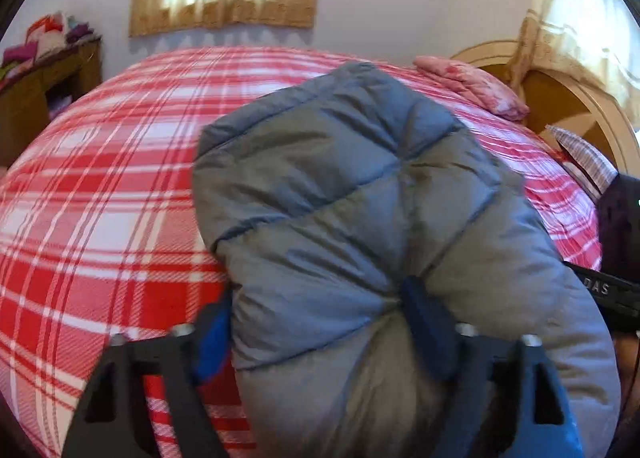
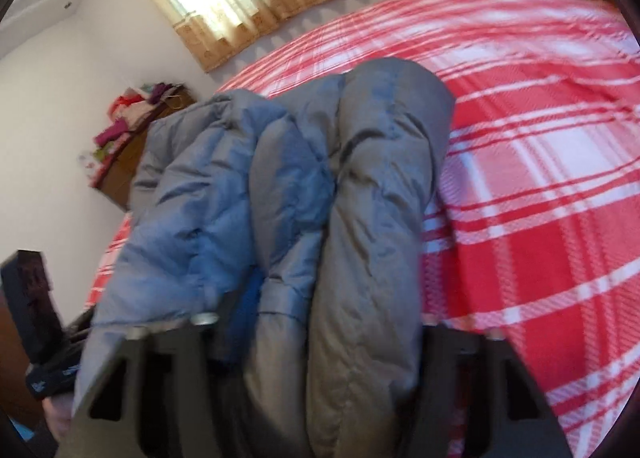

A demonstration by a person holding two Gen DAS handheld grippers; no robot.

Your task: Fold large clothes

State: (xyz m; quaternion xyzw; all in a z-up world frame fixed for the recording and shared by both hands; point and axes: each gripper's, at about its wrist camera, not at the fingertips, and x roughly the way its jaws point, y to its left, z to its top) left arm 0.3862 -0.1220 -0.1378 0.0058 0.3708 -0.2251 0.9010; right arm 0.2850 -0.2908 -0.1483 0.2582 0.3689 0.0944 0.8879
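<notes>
Left wrist view: left gripper [image 1: 320, 332] pinching the puffy grey jacket [image 1: 360, 193], bundled over the red plaid bed [image 1: 100, 185] | right wrist view: right gripper [image 2: 320, 322] pinching the same jacket's thick folds | advice: keep both grips level, lower together, lay layers flat before letting go.

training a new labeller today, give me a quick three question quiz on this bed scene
1. True or false: the grey padded jacket lies spread flat on the bed.
2. What pattern is the bedspread? A) red and white check B) plain blue C) green dots
3. What sits between the fingers of the left hand-held gripper?

Key
1. False: it is bunched up and folded over.
2. A
3. A fold of the jacket; the right hand-held gripper has jacket between its fingers too.
</notes>
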